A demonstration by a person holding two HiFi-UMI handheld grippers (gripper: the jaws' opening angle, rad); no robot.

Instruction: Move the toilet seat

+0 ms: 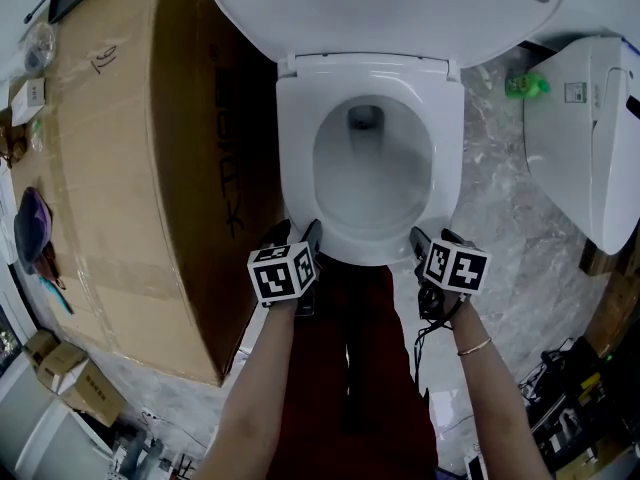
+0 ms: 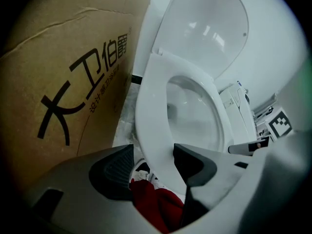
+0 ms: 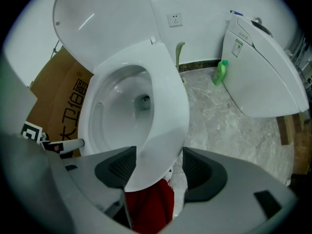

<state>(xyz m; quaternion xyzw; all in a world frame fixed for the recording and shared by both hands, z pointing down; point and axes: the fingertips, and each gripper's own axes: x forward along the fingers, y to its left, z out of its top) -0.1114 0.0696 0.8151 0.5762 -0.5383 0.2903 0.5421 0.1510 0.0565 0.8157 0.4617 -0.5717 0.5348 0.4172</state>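
The toilet seat (image 1: 296, 158) lies flat on the bowl in the middle of the head view, and its lid (image 1: 380, 8) stands raised at 12 o'clock. Both grippers point steeply down at the seat's front edge. The left gripper (image 1: 295, 236) is at about 7 o'clock on the ring and the right gripper (image 1: 432, 240) at about 5 o'clock. In the left gripper view the left gripper (image 2: 153, 167) has its jaws spread wide, with the front of the toilet seat (image 2: 151, 116) between the pads and a clear gap on the 9 o'clock side, so nothing is pinched. In the right gripper view the right gripper (image 3: 157, 169) is likewise spread, and the rim of the toilet seat (image 3: 168, 106) sits between its pads with open space at 3 o'clock. A large cardboard box (image 1: 120, 148) stands just beside the toilet at 9 o'clock. A second white toilet (image 1: 590, 138) sits on the marble floor (image 1: 500, 228) at 3 o'clock, and a green bottle (image 1: 525, 85) is near it at 2 o'clock. The person's red garment (image 1: 370, 368) shows between the forearms at 6 o'clock.
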